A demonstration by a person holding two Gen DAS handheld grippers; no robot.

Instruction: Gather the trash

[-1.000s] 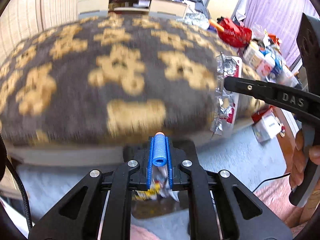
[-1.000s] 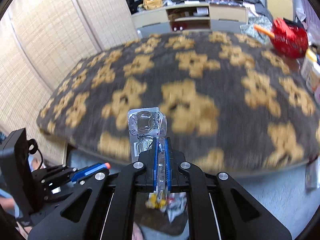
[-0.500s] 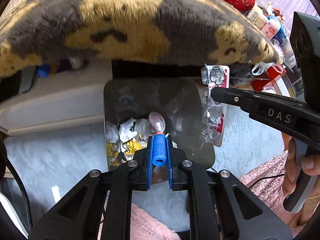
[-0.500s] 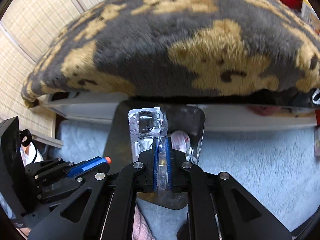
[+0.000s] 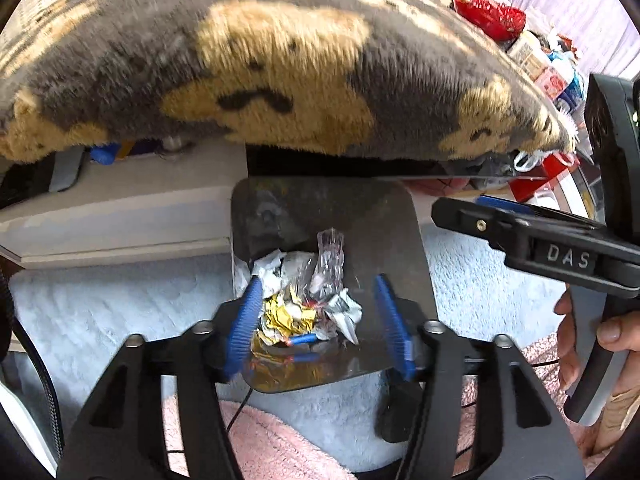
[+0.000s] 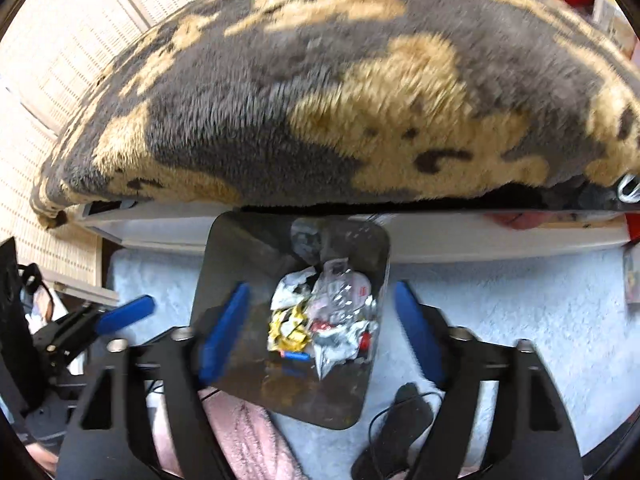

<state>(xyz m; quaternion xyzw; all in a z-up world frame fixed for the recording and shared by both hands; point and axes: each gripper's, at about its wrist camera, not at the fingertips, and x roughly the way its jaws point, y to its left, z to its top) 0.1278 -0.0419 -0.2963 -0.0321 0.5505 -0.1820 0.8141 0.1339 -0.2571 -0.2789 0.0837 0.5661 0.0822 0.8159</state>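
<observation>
Two hand-held grippers are seen poised over a dark metal bin on a pale carpet, just in front of a low table draped with a grey and tan plush blanket. The left gripper is caught with its jaws opening and nothing between the blue pads; the right gripper is likewise opening and empty. The trash, a heap of crumpled foil, clear blister packaging and a yellow wrapper, is shown lying at the bottom of the bin, with a small blue tube at its near edge. The drop-off step is judged to be in hand, the pieces apparently let go into the bin. More clutter is visible on the far right of the table; the next move would call for both grippers to be lifted clear and carried there.
</observation>
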